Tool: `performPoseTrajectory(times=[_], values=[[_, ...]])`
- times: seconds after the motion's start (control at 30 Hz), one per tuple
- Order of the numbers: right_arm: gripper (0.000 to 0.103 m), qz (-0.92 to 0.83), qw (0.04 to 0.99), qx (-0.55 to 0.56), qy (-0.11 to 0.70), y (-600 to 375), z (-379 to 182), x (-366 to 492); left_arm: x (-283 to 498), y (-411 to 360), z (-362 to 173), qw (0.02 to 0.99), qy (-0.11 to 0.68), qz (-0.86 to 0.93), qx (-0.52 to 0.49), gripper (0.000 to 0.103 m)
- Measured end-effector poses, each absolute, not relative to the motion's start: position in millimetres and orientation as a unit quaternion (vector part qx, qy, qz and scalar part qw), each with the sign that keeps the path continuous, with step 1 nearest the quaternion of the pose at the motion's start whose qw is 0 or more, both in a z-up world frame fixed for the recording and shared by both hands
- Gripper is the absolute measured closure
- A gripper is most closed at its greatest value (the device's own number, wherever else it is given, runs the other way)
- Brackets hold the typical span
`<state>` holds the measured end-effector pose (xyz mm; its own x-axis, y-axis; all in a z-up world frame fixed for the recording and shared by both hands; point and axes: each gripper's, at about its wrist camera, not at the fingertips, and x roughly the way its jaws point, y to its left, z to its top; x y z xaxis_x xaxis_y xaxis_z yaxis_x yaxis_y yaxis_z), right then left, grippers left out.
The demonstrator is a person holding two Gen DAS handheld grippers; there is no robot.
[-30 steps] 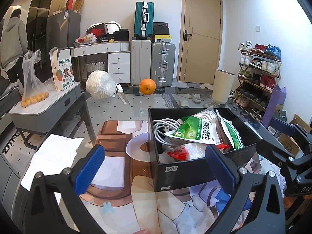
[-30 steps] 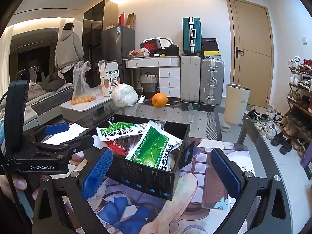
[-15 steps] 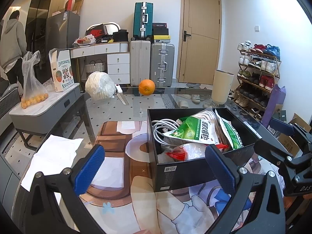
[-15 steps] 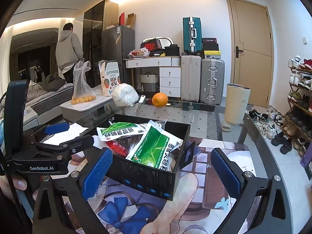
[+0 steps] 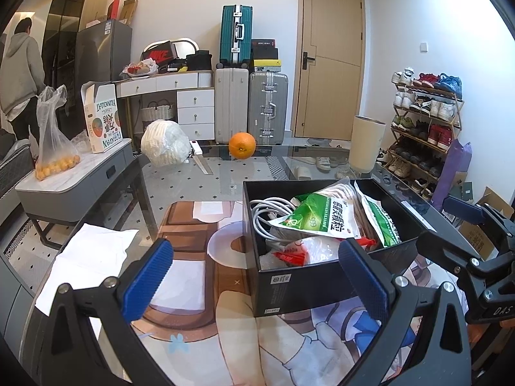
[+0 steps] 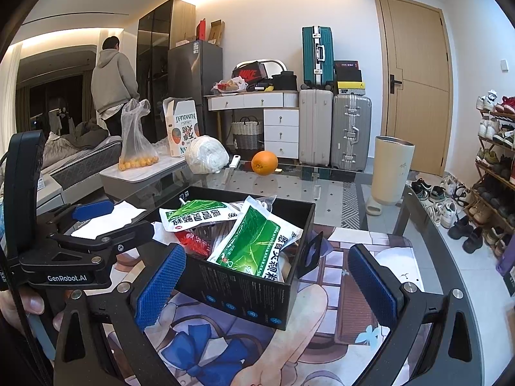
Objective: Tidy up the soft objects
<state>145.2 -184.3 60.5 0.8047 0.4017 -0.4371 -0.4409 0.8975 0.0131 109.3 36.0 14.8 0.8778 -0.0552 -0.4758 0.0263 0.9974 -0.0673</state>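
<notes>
**Both claws released over a packed black box**

Left wrist view: left claw (image 5: 254, 273) spread wide, blue ribbed pads (image 5: 146, 278) holding nothing, hovering above the glass-topped bench (image 5: 225, 173) with its cartoon-printed mat (image 5: 193, 289). Just ahead and right, an open black rectangular cardboard box (image 5: 289, 286) standing on the mat. Inside: a coil of white cable (image 5: 262, 214) at the far left corner, a crinkled green-and-white foil sachet (image 5: 317, 218) lying across the top, a second green-and-white sachet (image 5: 375, 218) leaning against the right wall, a clear bag with red print (image 5: 299, 252) at the near edge. White paper sheet (image 5: 87, 257) on the bench to the left. Farther back, a round orange (image 5: 242, 145) and a white plastic-wrapped bundle (image 5: 165, 146), well apart from the box. Right claw (image 5: 463, 225) visible at the right edge beside the box.

Right wrist view: right claw (image 6: 267, 283) likewise released, blue pads empty, the box's near corner between them. Both sachets slumped, soft and wrinkled, one flat (image 6: 199, 217), one propped on the near wall (image 6: 257, 244); red packet (image 6: 194, 241) tucked beneath. Left claw (image 6: 93, 222) at the left, also parted, gripped by a hand (image 6: 29, 305). Person in a grey hoodie (image 6: 111, 80) standing in the background.
</notes>
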Motion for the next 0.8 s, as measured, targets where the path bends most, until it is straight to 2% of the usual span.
performPoseTrajectory(times=[0.8], values=[[0.001,0.223,0.948,-0.041,0.222,-182.1,58.4,145.7,109.5,34.8,19.6,0.969,0.245,-0.02,-0.025,0.0]])
